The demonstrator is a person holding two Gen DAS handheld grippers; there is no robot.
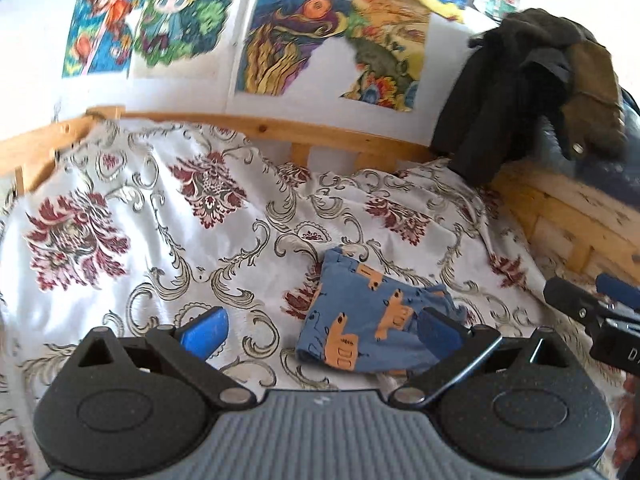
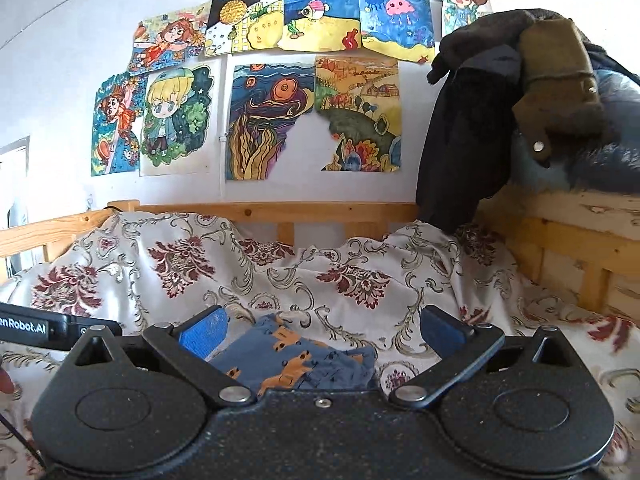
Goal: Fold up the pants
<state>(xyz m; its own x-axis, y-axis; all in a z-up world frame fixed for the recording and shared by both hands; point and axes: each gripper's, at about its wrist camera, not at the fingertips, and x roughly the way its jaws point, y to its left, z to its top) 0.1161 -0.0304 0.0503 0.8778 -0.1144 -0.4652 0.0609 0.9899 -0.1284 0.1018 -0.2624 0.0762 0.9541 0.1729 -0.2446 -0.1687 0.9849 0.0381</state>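
Pants [image 1: 372, 320] lie folded just ahead of both spread, empty tongs; lift away cleanly without snagging fabric.

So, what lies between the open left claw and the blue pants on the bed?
Nothing. In the left wrist view, only bare floral bedspread separates the left claw from the folded pants.

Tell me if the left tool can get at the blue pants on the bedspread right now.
Probably yes: the left tool is open, and the pants lie uncovered just ahead, with nothing between.
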